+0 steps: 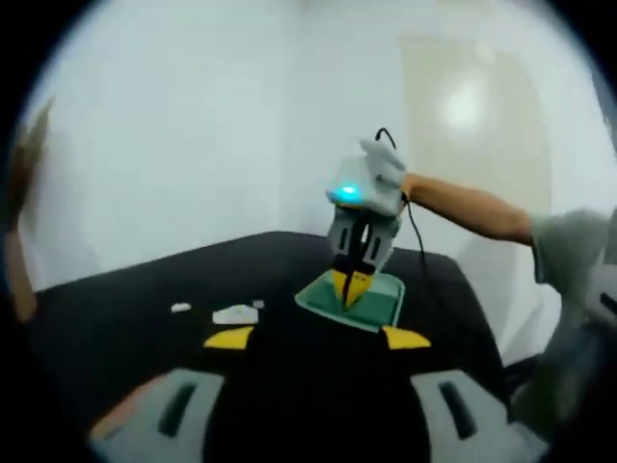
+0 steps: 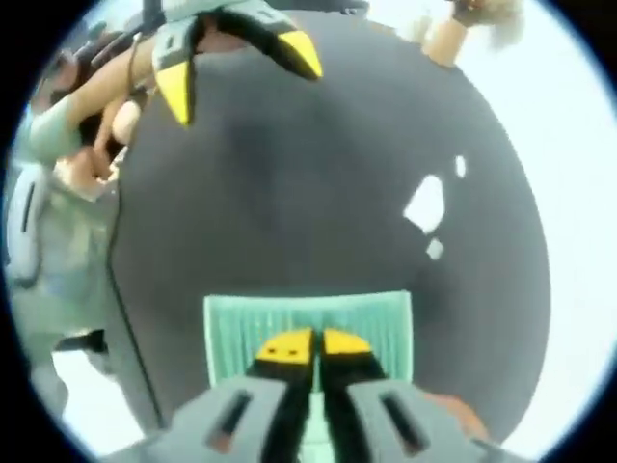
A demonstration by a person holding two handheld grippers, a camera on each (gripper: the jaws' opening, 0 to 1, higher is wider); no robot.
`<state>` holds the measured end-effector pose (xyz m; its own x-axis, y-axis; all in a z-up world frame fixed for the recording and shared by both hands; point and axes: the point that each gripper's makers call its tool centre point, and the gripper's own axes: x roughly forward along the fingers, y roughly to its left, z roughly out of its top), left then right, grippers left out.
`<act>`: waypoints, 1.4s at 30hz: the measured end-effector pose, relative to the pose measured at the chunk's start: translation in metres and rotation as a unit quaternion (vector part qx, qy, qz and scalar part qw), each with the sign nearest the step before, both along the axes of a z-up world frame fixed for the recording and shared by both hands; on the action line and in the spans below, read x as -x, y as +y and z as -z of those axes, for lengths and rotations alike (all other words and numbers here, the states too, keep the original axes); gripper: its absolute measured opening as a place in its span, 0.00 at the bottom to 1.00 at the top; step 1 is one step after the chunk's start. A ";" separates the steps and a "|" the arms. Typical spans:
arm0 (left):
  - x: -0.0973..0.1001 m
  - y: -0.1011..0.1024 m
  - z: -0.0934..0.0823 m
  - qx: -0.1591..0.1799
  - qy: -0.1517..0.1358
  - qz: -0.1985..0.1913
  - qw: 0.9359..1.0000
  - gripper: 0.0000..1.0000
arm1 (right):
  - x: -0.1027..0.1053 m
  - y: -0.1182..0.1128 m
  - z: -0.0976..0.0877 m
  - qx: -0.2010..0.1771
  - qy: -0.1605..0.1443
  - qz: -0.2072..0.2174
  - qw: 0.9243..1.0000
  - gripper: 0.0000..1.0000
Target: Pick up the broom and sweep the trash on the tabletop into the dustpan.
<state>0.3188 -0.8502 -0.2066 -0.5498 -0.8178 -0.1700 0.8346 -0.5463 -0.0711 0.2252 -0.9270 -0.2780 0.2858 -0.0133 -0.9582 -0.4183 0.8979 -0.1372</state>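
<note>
A green ribbed dustpan (image 1: 371,307) (image 2: 308,318) lies on the black tabletop (image 1: 116,318) (image 2: 318,193). My right gripper (image 2: 315,346) (image 1: 352,285) points down at it, its yellow tips pressed together at the dustpan's near part, apparently gripping it. My left gripper (image 1: 317,338) (image 2: 239,72) hangs open above the table with nothing between its jaws. White trash lies left of the dustpan: a larger scrap (image 1: 234,313) (image 2: 424,203) and two small bits (image 1: 180,308) (image 2: 460,166).
A person's bare arm (image 1: 472,207) reaches in from the right, holding the right gripper, and a black cable (image 2: 120,289) trails from it. The person's body (image 2: 48,222) is at the table's side. The table's far edge (image 1: 174,256) runs along white walls.
</note>
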 end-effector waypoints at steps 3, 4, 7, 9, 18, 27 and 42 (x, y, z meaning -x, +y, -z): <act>-0.003 0.003 0.002 -0.001 -0.002 -0.003 1.000 0.51 | -0.005 0.007 0.000 0.000 0.000 -0.007 1.000 0.00; -0.005 0.005 0.002 -0.001 -0.002 -0.004 1.000 0.51 | -0.007 0.010 0.000 0.001 0.003 -0.014 1.000 0.01; -0.011 0.008 0.002 -0.001 0.000 -0.009 1.000 0.50 | -0.013 0.018 0.002 0.004 0.007 -0.026 1.000 0.01; -0.014 0.012 0.004 -0.002 0.001 -0.012 1.000 0.50 | -0.019 0.026 0.002 0.001 0.011 -0.034 0.999 0.01; -0.027 0.032 0.015 -0.033 0.009 -0.028 0.999 0.45 | -0.049 0.053 -0.004 0.005 0.006 -0.072 0.997 0.01; -0.017 0.036 0.012 -0.067 0.105 -0.033 0.992 0.43 | -0.053 0.057 -0.003 0.014 -0.004 -0.081 0.997 0.01; -0.017 -0.007 0.015 -0.144 0.312 -0.090 0.935 0.29 | -0.046 0.053 -0.023 0.005 -0.059 -0.080 0.995 0.01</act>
